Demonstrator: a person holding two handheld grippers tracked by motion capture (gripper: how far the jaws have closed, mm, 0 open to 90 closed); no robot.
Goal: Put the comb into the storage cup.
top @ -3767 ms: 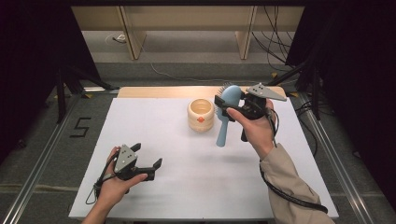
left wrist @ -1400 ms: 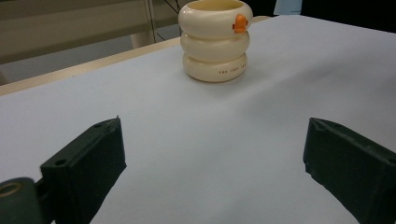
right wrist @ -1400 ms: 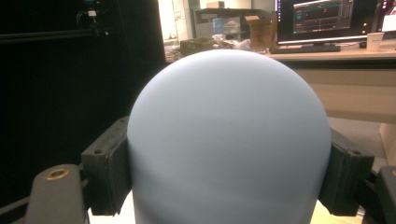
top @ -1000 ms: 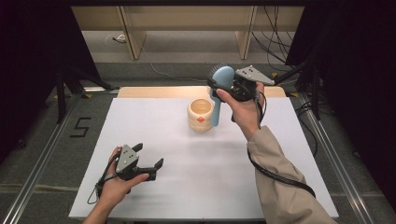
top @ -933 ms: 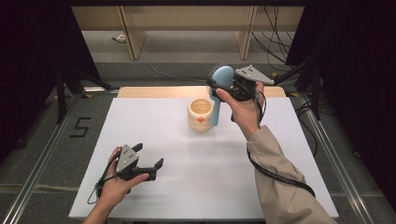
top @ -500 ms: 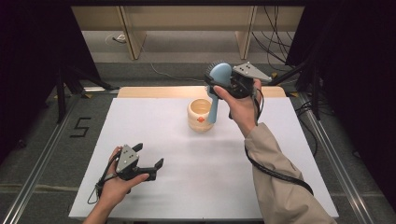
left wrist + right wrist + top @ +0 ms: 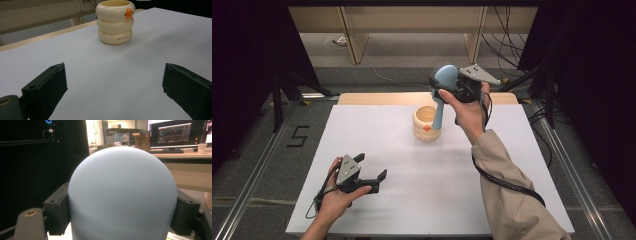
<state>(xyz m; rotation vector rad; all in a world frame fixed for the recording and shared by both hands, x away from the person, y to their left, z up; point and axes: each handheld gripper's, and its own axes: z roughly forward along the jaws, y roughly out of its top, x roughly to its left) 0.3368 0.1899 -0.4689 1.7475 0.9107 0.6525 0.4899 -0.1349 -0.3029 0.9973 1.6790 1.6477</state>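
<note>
1. Since the earliest frame, the right gripper (image 7: 447, 89) has carried the pale blue plastic hairbrush (image 7: 443, 86) up off the white table (image 7: 492, 200) and leftward; its handle tip now hangs at the rim of the cream ribbed cup (image 7: 427, 123), where before the brush stood to the cup's right. Over the last second it has hardly shifted. The left gripper (image 7: 373, 171) has stayed where it was.
2. Writing: a small dark line of print runs round the cup's lowest ring, too small to read for certain. A dark "5" (image 7: 299, 136) is marked on the grey floor left of the table.
3. The hairbrush has a smooth, rounded matt blue back on its oval head, dark bristles showing behind the head's edge in the high view, and a slim blue handle pointing down.
4. The right gripper's jaws are clamped on the sides of the brush head (image 7: 122, 195).
5. The left gripper's jaws stand wide apart with nothing between them, low over the table's near left part.
6. The cup (image 7: 115, 22) is three stacked rounded rings with a small orange knob near its rim.
</note>
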